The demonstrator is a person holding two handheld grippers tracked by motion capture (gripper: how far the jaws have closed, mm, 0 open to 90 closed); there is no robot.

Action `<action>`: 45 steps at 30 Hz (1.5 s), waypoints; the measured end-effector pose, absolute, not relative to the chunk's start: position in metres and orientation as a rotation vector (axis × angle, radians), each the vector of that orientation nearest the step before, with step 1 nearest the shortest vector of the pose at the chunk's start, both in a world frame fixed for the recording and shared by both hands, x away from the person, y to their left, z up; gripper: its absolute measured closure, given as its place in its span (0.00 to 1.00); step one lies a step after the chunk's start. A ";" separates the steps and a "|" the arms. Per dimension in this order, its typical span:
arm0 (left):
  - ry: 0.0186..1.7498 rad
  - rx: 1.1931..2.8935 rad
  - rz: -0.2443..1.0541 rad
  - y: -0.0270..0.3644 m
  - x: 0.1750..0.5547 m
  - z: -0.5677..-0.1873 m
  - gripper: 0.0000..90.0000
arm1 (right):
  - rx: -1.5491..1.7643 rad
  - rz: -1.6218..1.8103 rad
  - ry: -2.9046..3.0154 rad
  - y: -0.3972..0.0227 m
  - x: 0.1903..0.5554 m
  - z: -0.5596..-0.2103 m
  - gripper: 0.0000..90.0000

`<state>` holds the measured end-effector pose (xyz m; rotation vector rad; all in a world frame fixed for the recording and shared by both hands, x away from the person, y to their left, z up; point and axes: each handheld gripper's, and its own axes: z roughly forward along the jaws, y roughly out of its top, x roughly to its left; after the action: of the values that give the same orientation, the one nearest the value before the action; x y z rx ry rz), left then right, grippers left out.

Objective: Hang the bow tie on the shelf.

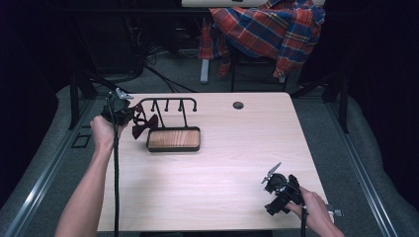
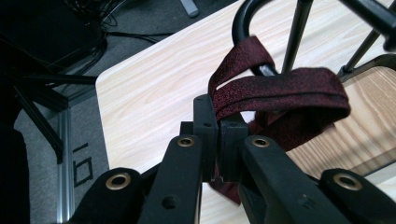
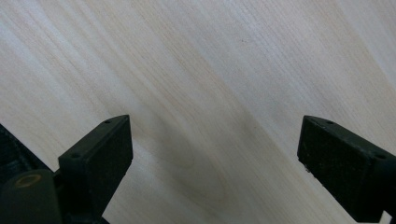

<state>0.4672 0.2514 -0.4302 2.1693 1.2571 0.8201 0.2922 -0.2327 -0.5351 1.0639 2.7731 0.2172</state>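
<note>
A dark red bow tie (image 1: 144, 125) hangs at the left end of a black hook rack (image 1: 168, 100), which stands over a small wooden tray (image 1: 174, 139). My left gripper (image 1: 129, 117) is shut on the tie. In the left gripper view its jaws (image 2: 218, 126) pinch a folded band of the bow tie (image 2: 289, 88), and a strap of it loops around the curved end of the rack (image 2: 243, 23). My right gripper (image 1: 276, 190) hovers low over the table's near right corner. Its jaws (image 3: 215, 149) stand wide open with bare wood between them.
The tray's rim (image 2: 369, 63) lies just right of the held tie. A round cable hole (image 1: 238, 105) sits at the table's far edge. Behind the table a plaid shirt (image 1: 267, 29) drapes over a chair. Cables lie on the floor beyond the far left corner.
</note>
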 end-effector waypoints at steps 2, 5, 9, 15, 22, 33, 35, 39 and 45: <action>1.254 2.171 0.824 0.250 0.469 -0.429 0.98 | 1.067 0.224 2.774 -0.233 0.292 -0.536 0.11; 1.256 2.172 0.828 0.247 0.472 -0.430 0.98 | 1.065 0.223 2.774 -0.233 0.292 -0.535 0.11; 1.259 2.188 0.824 0.245 0.475 -0.434 0.98 | 1.065 0.212 2.775 -0.233 0.292 -0.535 0.11; 1.276 2.192 0.812 0.244 0.477 -0.438 0.93 | 1.058 0.214 2.778 -0.233 0.292 -0.535 0.11; 1.300 2.189 0.818 0.249 0.472 -0.440 0.74 | 1.054 0.214 2.777 -0.233 0.292 -0.535 0.11; 1.319 2.177 0.836 0.258 0.462 -0.435 0.52 | 1.055 0.209 2.785 -0.232 0.292 -0.535 0.11; 1.297 2.176 0.831 0.260 0.459 -0.433 0.56 | 1.051 0.199 2.783 -0.232 0.292 -0.535 0.11; 1.268 2.187 0.826 0.260 0.456 -0.429 0.66 | 1.052 0.196 2.783 -0.232 0.292 -0.536 0.11; 1.270 2.197 0.816 0.260 0.451 -0.425 0.57 | 1.054 0.199 2.786 -0.232 0.292 -0.536 0.11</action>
<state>0.4512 0.2596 -0.4255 2.1969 1.2696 0.8164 0.2924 -0.2321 -0.5358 1.0538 2.7856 0.1985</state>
